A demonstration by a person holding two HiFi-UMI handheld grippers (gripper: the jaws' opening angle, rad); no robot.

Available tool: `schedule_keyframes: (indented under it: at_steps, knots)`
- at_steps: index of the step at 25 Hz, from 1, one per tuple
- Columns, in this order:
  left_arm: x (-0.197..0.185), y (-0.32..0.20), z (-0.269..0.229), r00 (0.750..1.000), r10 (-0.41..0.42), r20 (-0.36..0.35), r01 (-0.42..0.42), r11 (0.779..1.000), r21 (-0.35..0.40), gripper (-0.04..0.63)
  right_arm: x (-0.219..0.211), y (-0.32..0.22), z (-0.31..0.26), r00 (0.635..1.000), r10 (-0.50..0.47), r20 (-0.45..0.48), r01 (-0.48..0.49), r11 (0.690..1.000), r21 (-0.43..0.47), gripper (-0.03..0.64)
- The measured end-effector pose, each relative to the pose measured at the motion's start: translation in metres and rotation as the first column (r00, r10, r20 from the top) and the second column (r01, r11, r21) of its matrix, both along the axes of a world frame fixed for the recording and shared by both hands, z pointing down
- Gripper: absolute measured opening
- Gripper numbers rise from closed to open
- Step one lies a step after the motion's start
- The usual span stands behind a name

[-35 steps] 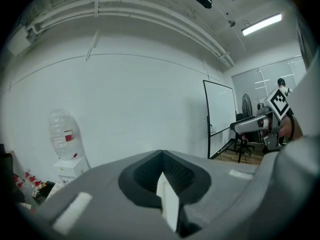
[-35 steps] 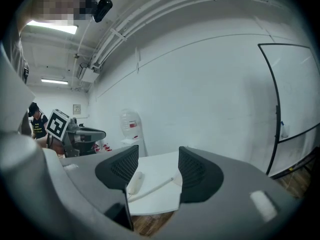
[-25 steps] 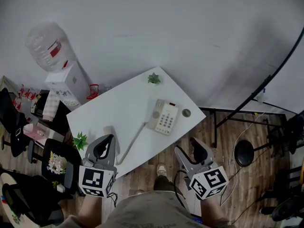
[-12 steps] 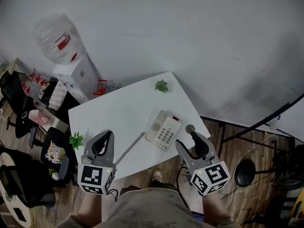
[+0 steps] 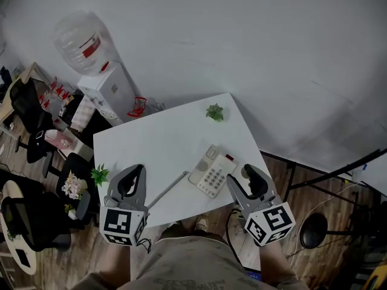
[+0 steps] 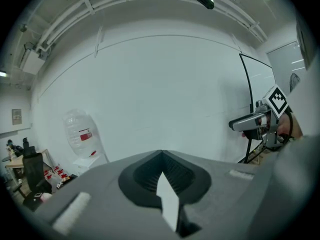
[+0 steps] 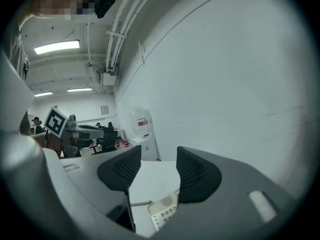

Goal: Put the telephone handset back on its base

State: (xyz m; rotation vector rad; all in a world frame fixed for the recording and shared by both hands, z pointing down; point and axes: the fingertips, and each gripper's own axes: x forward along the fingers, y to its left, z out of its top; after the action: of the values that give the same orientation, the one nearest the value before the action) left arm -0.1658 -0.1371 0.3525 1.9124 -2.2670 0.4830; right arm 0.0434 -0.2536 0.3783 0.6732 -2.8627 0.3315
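Observation:
The beige telephone base [image 5: 211, 171] with its keypad lies near the front right of the white table [image 5: 163, 144]. Its coiled cord [image 5: 166, 190] runs left toward my left gripper [image 5: 138, 169], which covers the cord's end; the handset is not visible. The left gripper [image 6: 161, 154] is held up off the table, its jaws meeting at the tips with nothing between them. My right gripper [image 5: 249, 169] hovers just right of the base, open and empty. Between its pads [image 7: 197, 176] the base [image 7: 165, 209] and cord [image 7: 141, 203] show.
A small green plant [image 5: 214, 112] stands at the table's far edge, another plant [image 5: 100, 175] at its left corner. A water dispenser [image 5: 100, 83] and office chairs [image 5: 24, 101] stand to the left. A black stool [image 5: 314, 229] is on the floor at right.
The view has swung, so the table sits more to the right and nearer. My right gripper has come in closer to the phone base. The left gripper stays over the cord's end.

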Motion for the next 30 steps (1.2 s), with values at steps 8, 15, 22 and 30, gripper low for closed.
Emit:
schedule_keyframes:
  at_steps: [8, 15, 22, 30]
  knots:
    - [-0.006, -0.016, -0.002, 1.000, 0.027, 0.001, -0.027, 1.000, -0.001, 0.003, -0.006, -0.011, -0.009, 0.999, 0.024, 0.025, -0.025, 0.999, 0.027, 0.090]
    - [-0.014, -0.019, -0.003, 0.997, 0.069, -0.043, -0.068, 0.997, 0.031, 0.003, -0.005, -0.016, -0.016, 0.995, 0.094, 0.029, -0.095, 0.995, 0.036, 0.033]
    - [-0.037, -0.014, -0.004, 0.998, 0.036, -0.053, -0.033, 0.998, 0.045, 0.005, -0.016, -0.013, -0.014, 0.994, 0.107, 0.014, -0.107, 0.994, 0.017, 0.028]
    - [-0.072, 0.001, 0.032, 0.996, -0.025, -0.090, 0.020, 0.998, -0.056, 0.276, -0.049, -0.005, -0.002, 0.998, 0.056, -0.043, -0.056, 0.998, 0.007, 0.028]
